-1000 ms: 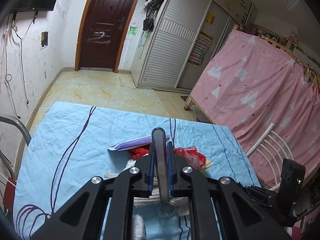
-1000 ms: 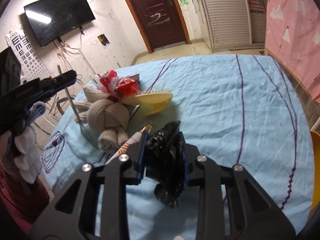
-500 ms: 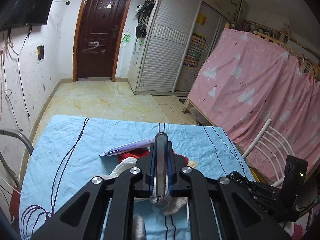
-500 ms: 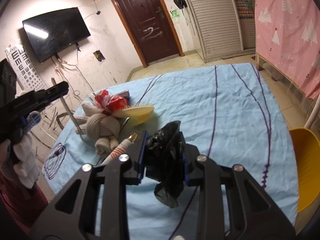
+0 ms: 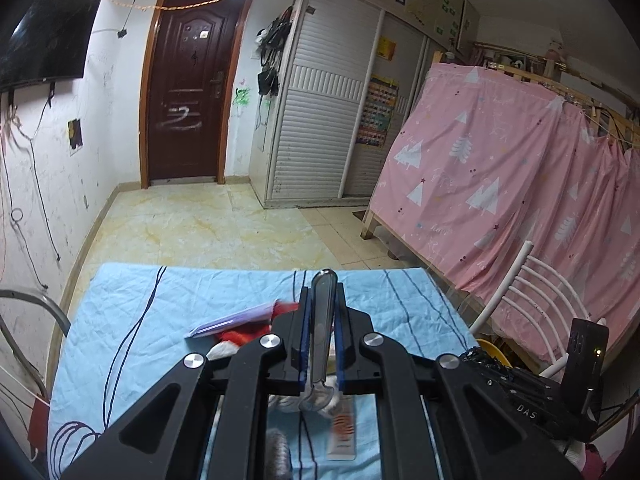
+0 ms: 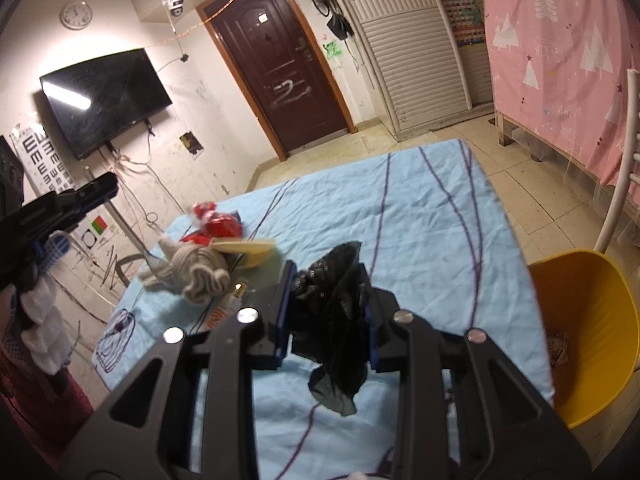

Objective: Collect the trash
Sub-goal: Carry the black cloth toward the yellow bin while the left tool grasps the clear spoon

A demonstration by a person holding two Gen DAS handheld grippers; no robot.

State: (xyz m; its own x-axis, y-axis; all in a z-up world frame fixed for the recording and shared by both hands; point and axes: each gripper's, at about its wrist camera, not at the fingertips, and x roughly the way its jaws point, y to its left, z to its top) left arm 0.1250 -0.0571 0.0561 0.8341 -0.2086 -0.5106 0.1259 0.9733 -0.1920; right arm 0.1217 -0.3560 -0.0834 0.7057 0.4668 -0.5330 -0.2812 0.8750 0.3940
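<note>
Here right tongs (image 6: 326, 316) grip crumpled black bag (image 6: 334, 320) above worktop (image 6: 420, 220); yellow bin (image 6: 580, 320) lies right, just past edge, nearer this hand. Left tongs (image 5: 320, 336) clamp metal spoon (image 5: 322, 328), handle forward.

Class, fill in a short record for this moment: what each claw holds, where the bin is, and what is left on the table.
Left claw: shut on a metal spoon, handle forward
Right claw: shut on a crumpled black bag, above the table
Bin: yellow, beside the table's right edge, some scraps inside
Table: blue cloth with dark lines
Left on table: beige knit bundle, red wrappers, yellow brush
</note>
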